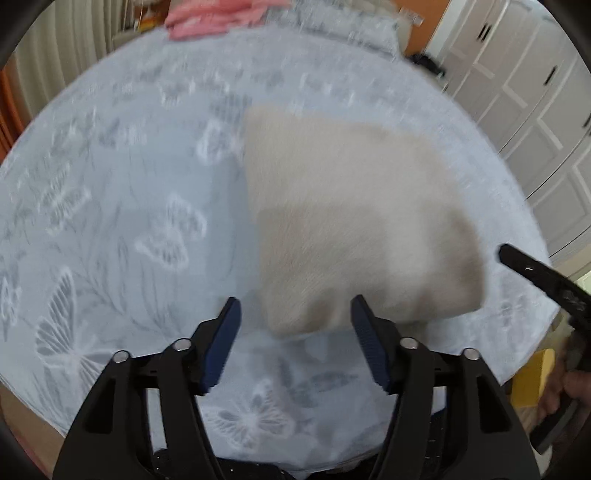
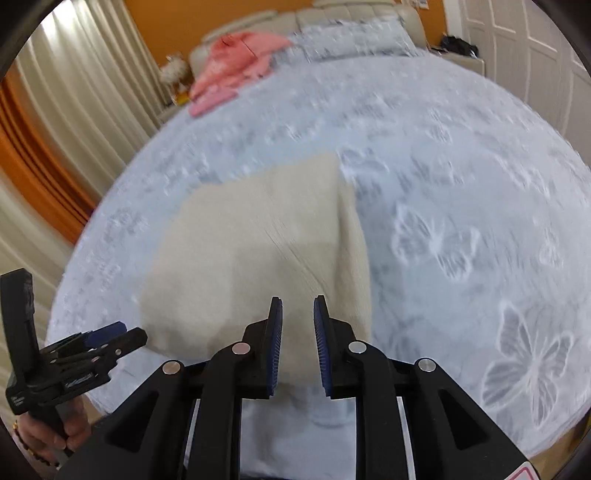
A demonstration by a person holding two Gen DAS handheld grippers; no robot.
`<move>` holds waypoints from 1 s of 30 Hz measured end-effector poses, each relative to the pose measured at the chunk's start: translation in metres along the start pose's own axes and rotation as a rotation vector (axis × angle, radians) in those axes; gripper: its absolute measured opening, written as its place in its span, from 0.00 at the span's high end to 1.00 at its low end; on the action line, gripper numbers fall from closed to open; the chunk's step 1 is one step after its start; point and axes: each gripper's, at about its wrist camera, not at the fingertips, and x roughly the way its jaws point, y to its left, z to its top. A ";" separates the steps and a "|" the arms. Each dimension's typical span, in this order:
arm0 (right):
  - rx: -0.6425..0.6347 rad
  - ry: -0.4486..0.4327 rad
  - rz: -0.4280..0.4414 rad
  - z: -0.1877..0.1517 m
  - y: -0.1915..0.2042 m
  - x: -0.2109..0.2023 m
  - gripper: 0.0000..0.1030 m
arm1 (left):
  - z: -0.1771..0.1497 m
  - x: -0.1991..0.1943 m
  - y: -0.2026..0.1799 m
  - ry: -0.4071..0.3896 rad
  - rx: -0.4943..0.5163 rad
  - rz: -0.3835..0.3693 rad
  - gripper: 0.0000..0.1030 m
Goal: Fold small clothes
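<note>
Left wrist view, nearest first: left gripper (image 1: pixel 295 314) with two blue-padded fingers (image 1: pixel 221 343) spread wide, nothing between them, poised over the near edge of the bed (image 1: pixel 110 184). Just past the fingertips, one folded cream garment (image 1: pixel 354 221), lying flat on the butterfly-print bedspread, its near corner showing in the gap between the pads without touching either. Off at the right edge of the bed, the right gripper (image 1: pixel 535 273), only partly in frame, with part of a hand (image 1: pixel 569 384) on its handle. At the far left corner of the bed, one heap of pink clothes (image 1: pixel 210 18). Beyond the bed on the right, white panelled wardrobe doors (image 1: pixel 524 92).

Right wrist view, near to far: right gripper (image 2: pixel 297 317) narrowed to a slim gap, nothing pinched, pads hanging above the near edge of the same cream garment (image 2: pixel 258 240); contact with the cloth impossible to tell through the blur. At the left edge of the bed (image 2: pixel 461 184), the left gripper (image 2: pixel 107 332) seen from the side, held by a hand (image 2: pixel 55 432). Farther on, the pink heap (image 2: pixel 236 66) near the far left corner, one patterned pillow (image 2: pixel 354 37) at the head, then a cream padded headboard (image 2: pixel 303 14). Pale curtains (image 2: pixel 74 92) along the left.

Count in all: two grippers, one cream garment, one pink heap, one pillow.
</note>
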 end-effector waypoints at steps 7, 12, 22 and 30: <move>0.013 0.037 0.103 0.037 0.006 0.038 0.82 | 0.045 0.006 -0.018 -0.060 -0.010 -0.048 0.20; 0.025 0.188 0.037 0.033 -0.014 0.106 0.96 | 0.050 0.072 -0.024 0.036 0.063 0.058 0.21; 0.047 0.184 0.049 0.054 -0.027 0.110 0.94 | 0.043 0.084 -0.002 0.070 -0.070 -0.012 0.13; 0.117 0.073 0.025 0.037 -0.045 0.054 0.24 | 0.036 0.057 0.027 0.055 -0.208 -0.185 0.08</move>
